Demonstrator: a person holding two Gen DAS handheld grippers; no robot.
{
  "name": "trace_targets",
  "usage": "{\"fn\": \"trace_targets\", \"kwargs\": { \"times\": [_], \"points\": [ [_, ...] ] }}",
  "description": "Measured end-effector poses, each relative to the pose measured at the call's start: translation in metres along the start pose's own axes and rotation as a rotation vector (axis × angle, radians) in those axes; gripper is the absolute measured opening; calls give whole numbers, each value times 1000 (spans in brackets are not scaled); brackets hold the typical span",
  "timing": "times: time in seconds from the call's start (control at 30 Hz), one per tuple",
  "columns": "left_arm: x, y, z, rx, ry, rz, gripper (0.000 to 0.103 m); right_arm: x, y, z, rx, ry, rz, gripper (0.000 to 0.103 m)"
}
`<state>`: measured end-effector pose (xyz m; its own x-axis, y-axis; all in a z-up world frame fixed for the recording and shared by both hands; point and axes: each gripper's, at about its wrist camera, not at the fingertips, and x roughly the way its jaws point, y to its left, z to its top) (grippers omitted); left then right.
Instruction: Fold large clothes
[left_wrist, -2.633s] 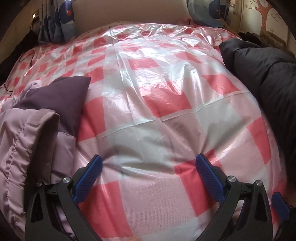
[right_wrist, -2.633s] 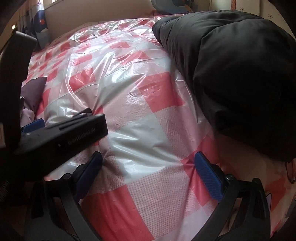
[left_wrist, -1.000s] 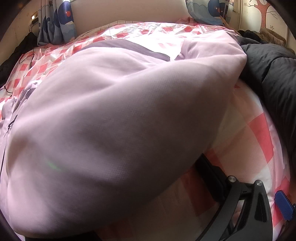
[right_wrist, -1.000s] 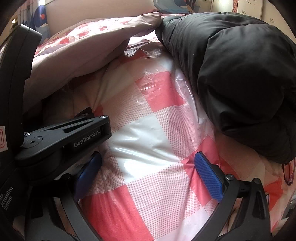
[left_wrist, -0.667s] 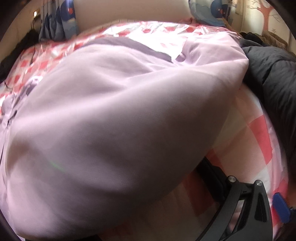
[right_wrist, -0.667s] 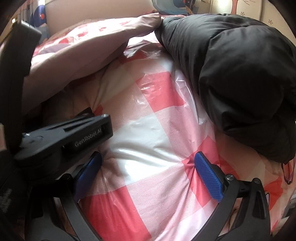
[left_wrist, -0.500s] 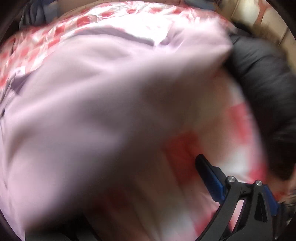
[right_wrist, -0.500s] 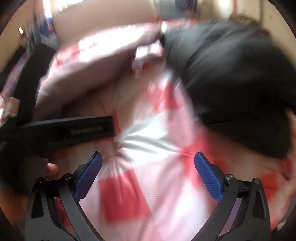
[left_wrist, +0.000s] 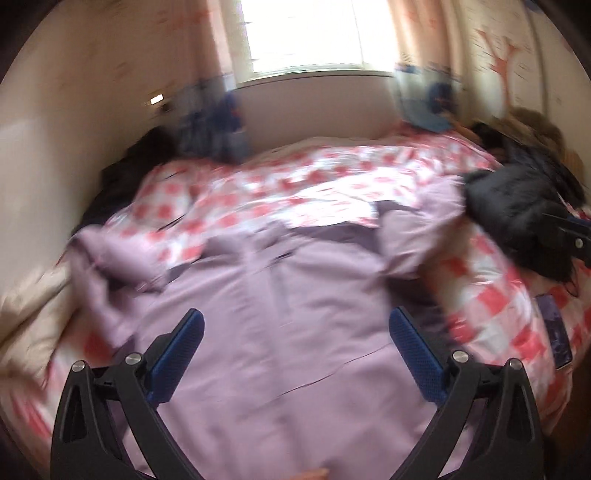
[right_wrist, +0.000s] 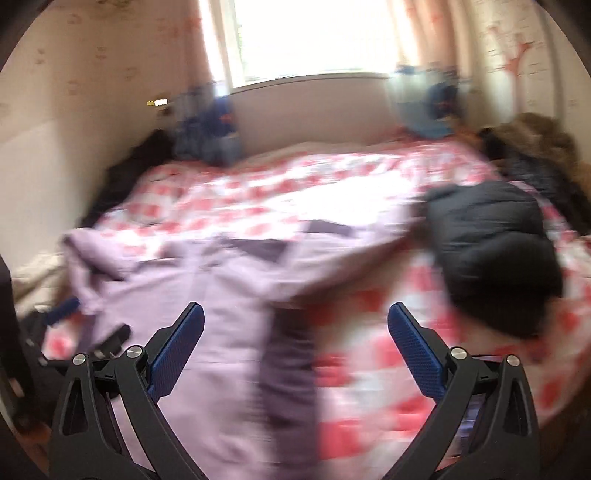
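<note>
Jacket (left_wrist: 303, 295): lilac, dark-trimmed, spread rumpled on checked bed (left_wrist: 491, 291) | both grippers' fingers (left_wrist: 177, 350) wide apart, empty

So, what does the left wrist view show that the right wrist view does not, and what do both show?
Only the left wrist view shows a dark flat object, perhaps a phone, on the bed's right edge, and part of the other claw at the right border.

Only the right wrist view shows the whole folded black jacket and a dark purple strip of the lilac coat running toward the camera.

Both show the lilac coat spread on the red-and-white checked cover, the bright window, and an open, empty claw: left, right. Both are blurred.
</note>
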<state>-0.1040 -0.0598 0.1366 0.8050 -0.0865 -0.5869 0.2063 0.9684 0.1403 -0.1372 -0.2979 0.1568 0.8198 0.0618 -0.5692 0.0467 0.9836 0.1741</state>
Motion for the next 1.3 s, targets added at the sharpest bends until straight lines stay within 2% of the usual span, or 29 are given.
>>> {"fn": "trace_targets", "kwargs": {
  "times": [0.07, 0.23, 0.37, 0.47, 0.57, 0.6, 0.67, 0.8, 0.93, 1.07, 1.3],
  "points": [
    [-1, 29, -11, -59, 12, 36, 96, 21, 42, 0, -39, 15, 55, 96],
    [39, 70, -28, -125, 73, 97, 96, 100, 120, -8, -154, 99, 47, 96],
    [83, 88, -26, -177, 101, 138, 96, 149, 149, -7, -205, 82, -8, 96],
    [106, 96, -27, -184, 116, 141, 96, 164, 144, -13, -185, 18, -28, 96],
    [122, 99, -38, -168, 112, 149, 96, 173, 122, -30, -177, -44, -89, 96],
    [129, 101, -42, -158, 131, 160, 96, 181, 114, -34, -161, -15, -113, 96],
    [136, 103, -44, -161, 151, 164, 96, 198, 105, -30, -127, 52, -70, 96],
    [145, 103, -44, -146, 150, 199, 96, 210, 111, -32, -194, 55, -96, 96],
    [152, 103, -44, -178, 168, 170, 96, 221, 109, -41, -180, 109, -73, 96],
    [150, 94, -45, -143, 158, 174, 96, 222, 109, -42, -171, 108, -62, 96],
    [148, 97, -45, -161, 163, 170, 96, 221, 113, -45, -178, 107, -54, 96]
  ]
}}
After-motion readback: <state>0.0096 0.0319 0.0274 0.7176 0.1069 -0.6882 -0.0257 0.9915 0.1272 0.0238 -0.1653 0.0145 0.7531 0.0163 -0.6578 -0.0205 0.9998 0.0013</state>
